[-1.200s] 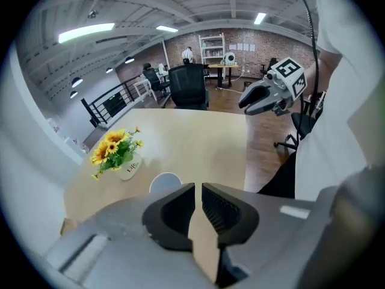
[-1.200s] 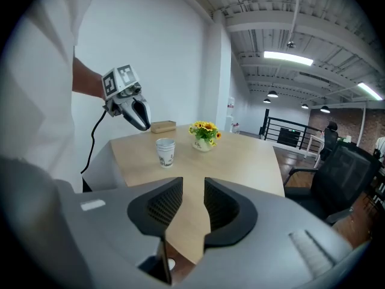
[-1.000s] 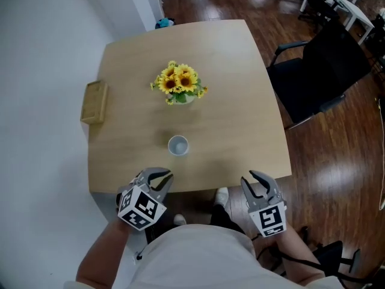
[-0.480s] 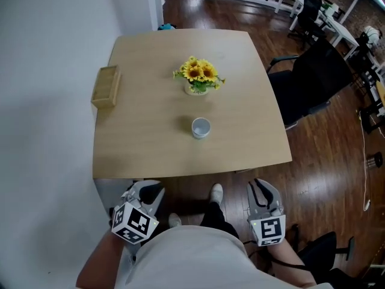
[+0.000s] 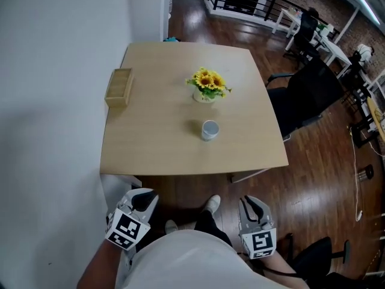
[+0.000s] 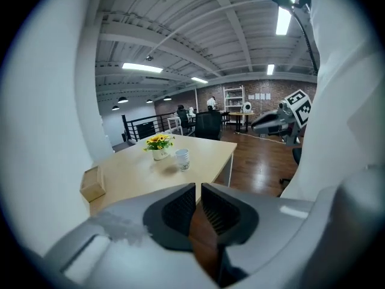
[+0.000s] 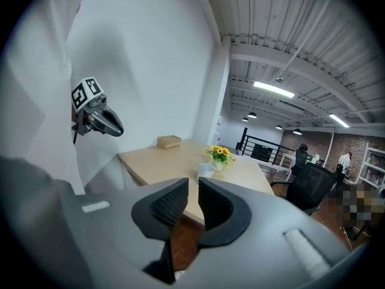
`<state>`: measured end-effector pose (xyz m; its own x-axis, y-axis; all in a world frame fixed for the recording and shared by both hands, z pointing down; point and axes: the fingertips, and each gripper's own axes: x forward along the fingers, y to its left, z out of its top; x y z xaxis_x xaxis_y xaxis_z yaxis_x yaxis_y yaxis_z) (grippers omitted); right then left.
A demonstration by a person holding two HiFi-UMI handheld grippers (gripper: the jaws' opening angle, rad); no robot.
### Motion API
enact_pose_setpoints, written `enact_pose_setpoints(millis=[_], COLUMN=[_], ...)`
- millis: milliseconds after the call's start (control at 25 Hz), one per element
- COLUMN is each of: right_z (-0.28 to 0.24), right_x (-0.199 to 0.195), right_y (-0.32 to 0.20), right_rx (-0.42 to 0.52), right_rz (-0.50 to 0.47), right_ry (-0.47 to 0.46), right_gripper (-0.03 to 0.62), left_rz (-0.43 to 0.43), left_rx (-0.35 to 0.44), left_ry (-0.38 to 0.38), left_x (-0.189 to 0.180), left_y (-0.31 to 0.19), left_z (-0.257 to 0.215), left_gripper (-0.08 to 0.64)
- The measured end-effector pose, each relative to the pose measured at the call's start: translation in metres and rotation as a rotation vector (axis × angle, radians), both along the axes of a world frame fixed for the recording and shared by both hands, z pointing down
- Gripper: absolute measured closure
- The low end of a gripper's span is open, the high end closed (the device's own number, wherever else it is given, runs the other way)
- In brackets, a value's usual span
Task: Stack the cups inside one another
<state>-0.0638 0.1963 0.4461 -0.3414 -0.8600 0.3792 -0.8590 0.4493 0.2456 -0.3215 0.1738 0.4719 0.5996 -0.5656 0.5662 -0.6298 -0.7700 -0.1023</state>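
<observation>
Head view, looking steeply down: a pale wooden table (image 5: 156, 143) stood against a white wall. The white cups (image 5: 210, 129) sat near the middle of the table as a single small stack, just in front of a pot of sunflowers (image 5: 208, 85). A wooden box (image 5: 119, 87) lay near the table's wall-side edge, and a black chair (image 5: 307, 98) stood on the opposite side. The left gripper (image 5: 143, 198) and right gripper (image 5: 252, 208) were held low, close to the person's body, off the table and well apart from the cups.

Left gripper view: the left gripper (image 6: 198, 191) had its jaws drawn nearly together, with only a thin slit between them and nothing in it. Beyond them, the cups (image 6: 182, 159) stood on the table beside the sunflowers (image 6: 158, 144), and the box (image 6: 92, 183) sat at the left.

Right gripper view: the right gripper (image 7: 194, 194) likewise had its jaws almost touching and empty. The cups (image 7: 206, 170), ridged like nested rims, stood just beside the sunflowers (image 7: 219, 155), with the box (image 7: 169, 141) farther back.
</observation>
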Motion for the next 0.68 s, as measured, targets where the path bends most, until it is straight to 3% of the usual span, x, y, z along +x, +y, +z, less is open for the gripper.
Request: enact_pose_setpoints(millis=[240,680], right_z=[-0.012,-0.006], right_x=[-0.003,-0.011], right_y=[0.005,0.027], right_rx=[0.02,-0.003], right_rz=[-0.004,-0.011], right_ry=[0.021,0.07], right_gripper=[0.535,0.535], left_rz=[-0.026,0.012], left_rx=[-0.001,0.017], left_ry=[0.069,0.065], left_x=[-0.002,0.001], left_y=[0.009,0.024], left_z=[-0.006,-0.011], left_gripper=[0.523,0.522])
